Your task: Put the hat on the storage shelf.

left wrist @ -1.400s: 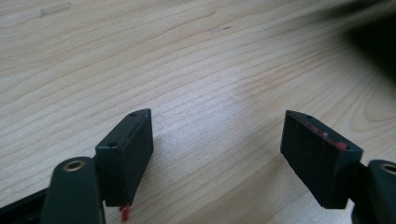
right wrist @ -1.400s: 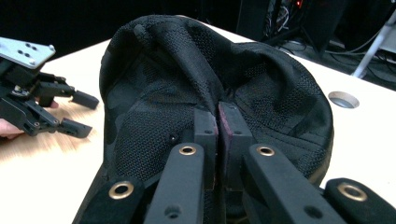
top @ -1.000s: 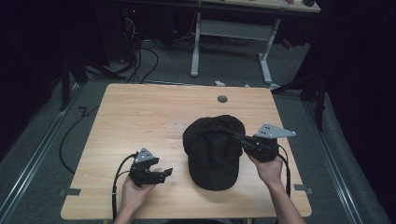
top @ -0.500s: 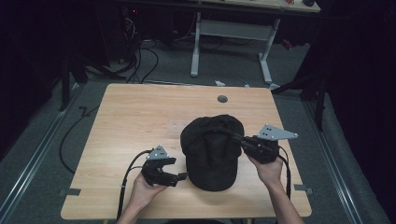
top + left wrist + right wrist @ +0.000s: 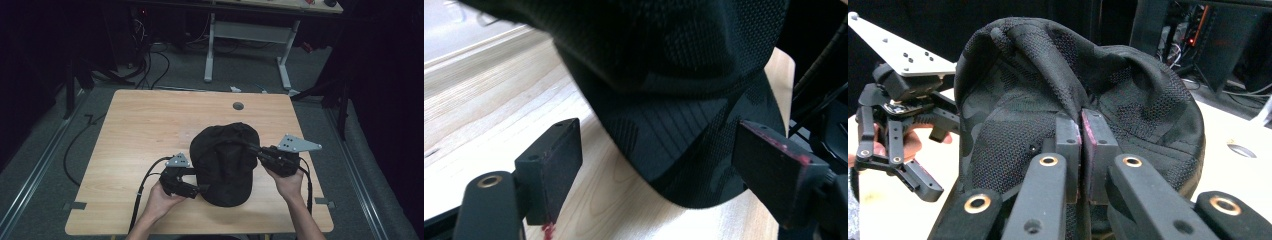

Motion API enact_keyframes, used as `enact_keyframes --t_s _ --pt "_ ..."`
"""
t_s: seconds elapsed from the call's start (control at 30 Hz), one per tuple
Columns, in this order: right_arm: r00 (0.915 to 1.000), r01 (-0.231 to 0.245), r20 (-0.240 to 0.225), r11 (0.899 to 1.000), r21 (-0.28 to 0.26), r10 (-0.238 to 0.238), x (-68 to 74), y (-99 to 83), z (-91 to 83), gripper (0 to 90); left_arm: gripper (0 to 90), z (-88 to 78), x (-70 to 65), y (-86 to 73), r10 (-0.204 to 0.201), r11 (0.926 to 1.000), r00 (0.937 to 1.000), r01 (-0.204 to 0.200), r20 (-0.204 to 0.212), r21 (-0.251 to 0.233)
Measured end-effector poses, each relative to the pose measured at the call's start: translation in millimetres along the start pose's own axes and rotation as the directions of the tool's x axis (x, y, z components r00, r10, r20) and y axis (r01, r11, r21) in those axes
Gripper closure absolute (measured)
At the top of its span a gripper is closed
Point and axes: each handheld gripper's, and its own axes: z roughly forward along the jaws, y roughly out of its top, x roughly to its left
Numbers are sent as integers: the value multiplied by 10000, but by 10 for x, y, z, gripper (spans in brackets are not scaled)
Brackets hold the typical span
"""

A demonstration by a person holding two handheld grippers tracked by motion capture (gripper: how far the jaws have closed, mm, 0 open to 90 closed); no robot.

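light wooden table [image 5: 150, 125], black cap [image 5: 225, 160] on its near half

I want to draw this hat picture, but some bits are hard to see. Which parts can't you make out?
- Hat, high view: all black in dim light, so its pattern is lost.
- Hat's top, left claw view: cut off by the upper edge.
- Cloth pinched by the right claw, right claw view: tucked between the shut pads, so how much is caught is unclear.
- Small round thing on the table, high view: too small to tell what it is.
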Motion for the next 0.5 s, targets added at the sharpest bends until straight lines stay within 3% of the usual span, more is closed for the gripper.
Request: enact_keyframes --t_s 0.17,0.5 --pt "9997 124 -228 9998 -125 -127 10 1 -4 874 243 1 -16 26 -232 9997 9989 229 405 85" --pt "9982 358 -466 9989 -288 -372 29 -5 24 874 355 -48 -53 32 -277 9996 9953 265 925 138"
